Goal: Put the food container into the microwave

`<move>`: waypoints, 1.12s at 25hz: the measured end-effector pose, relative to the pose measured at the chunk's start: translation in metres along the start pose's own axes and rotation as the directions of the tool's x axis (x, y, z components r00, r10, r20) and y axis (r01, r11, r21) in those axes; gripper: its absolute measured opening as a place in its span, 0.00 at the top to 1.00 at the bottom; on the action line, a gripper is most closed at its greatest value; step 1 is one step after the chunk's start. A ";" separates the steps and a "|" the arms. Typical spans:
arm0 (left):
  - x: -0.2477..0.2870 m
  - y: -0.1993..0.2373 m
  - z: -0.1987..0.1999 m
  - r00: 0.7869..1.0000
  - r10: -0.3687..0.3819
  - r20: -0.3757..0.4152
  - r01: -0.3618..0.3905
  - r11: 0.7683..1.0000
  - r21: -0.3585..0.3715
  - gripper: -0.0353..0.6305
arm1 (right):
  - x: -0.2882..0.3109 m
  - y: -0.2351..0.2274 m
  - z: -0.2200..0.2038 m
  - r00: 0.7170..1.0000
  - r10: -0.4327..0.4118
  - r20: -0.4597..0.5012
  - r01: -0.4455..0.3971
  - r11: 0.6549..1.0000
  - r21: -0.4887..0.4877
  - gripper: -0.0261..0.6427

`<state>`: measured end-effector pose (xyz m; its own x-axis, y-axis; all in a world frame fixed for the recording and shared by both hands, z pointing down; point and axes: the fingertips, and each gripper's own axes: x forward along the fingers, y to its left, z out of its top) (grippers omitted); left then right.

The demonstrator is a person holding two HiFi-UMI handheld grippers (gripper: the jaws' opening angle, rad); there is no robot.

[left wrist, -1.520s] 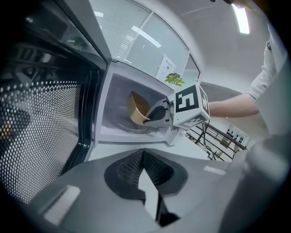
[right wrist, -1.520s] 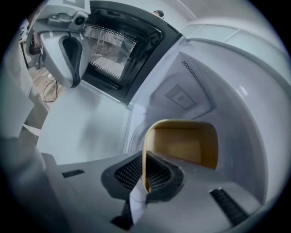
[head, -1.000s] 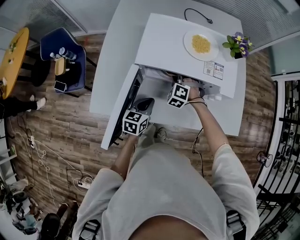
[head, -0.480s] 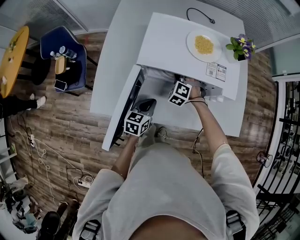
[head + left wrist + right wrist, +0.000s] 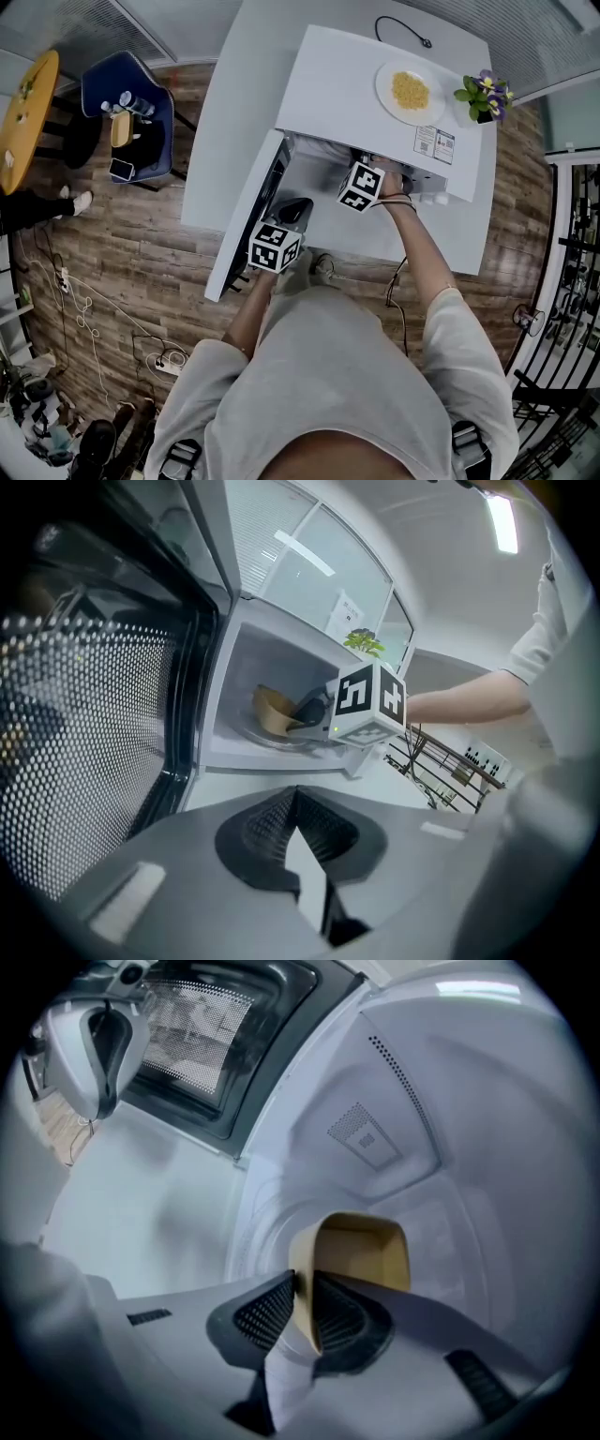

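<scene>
Tan, open-topped food container (image 5: pixel 361 1251), rim pinched by right gripper (image 5: pixel 305 1312)

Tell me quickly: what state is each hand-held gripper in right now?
Left hand-held gripper: shut, nothing between its jaws.
Right hand-held gripper: shut on the wall of the tan food container, inside the microwave.

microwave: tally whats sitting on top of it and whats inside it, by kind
plate of yellow food, on top: 1
potted flowers, on top: 1
food container, inside: 1
total: 3
</scene>
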<state>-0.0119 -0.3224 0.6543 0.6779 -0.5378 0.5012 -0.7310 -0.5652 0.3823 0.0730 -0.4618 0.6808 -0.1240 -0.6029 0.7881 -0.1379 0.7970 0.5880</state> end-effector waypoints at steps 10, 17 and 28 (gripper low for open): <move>-0.003 0.003 -0.001 1.000 0.004 0.002 -0.004 1.000 -0.001 0.93 | 0.001 0.003 0.006 0.999 0.037 0.009 -0.037 0.999 0.002 0.77; -0.006 0.003 0.000 1.000 0.005 0.004 -0.005 1.000 0.002 0.93 | 0.002 0.002 0.007 1.000 0.010 0.010 -0.010 1.000 0.005 0.69; -0.010 -0.003 -0.002 1.000 0.003 0.008 -0.004 1.000 0.013 0.93 | -0.011 0.012 0.008 1.000 -0.012 0.020 0.012 1.000 -0.002 0.69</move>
<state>-0.0168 -0.3145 0.6500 0.6760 -0.5448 0.4961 -0.7323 -0.5713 0.3705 0.0651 -0.4463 0.6778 -0.1418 -0.6132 0.7771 -0.1379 0.7896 0.5979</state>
